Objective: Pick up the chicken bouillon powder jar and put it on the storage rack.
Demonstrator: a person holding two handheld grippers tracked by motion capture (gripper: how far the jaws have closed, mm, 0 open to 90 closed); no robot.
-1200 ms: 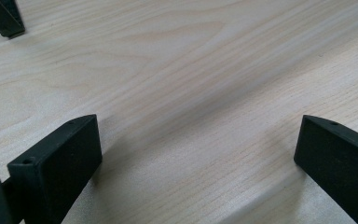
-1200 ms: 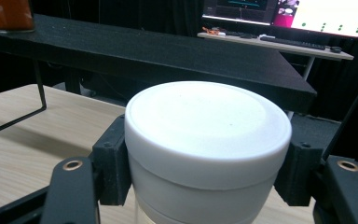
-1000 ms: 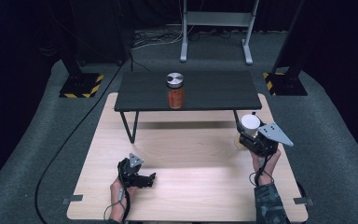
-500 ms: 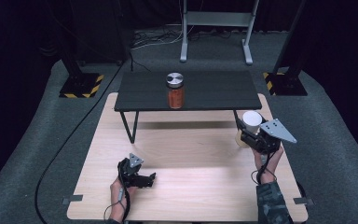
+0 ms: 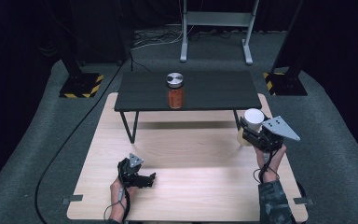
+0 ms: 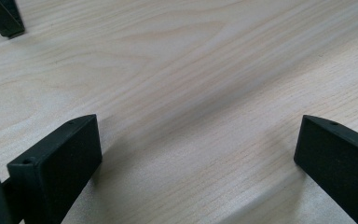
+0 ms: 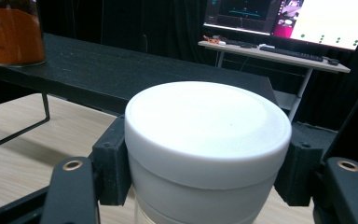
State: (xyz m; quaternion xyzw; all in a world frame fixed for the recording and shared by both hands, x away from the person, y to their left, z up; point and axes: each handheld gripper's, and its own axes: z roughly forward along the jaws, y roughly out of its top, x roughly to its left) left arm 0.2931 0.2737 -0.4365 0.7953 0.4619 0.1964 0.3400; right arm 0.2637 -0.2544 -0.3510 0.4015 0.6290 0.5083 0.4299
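Here, left of the black shelf's (image 5: pixel 186 91) near edge, the left tongs (image 5: pixel 148 178) rest spread on the desk (image 5: pixel 191 154); right of it, the right tongs (image 5: pixel 248 132) pinch a white-lidded jar (image 5: pixel 253 119), seemingly rigid, smooth, light, best gripped below the lid.

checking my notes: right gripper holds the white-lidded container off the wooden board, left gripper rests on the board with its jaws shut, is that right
Not quite: the left gripper has its jaws open, as the left gripper view shows, with bare wooden board between them. The rest stands: the right gripper holds the white-lidded container above the board, and the left rests on it.
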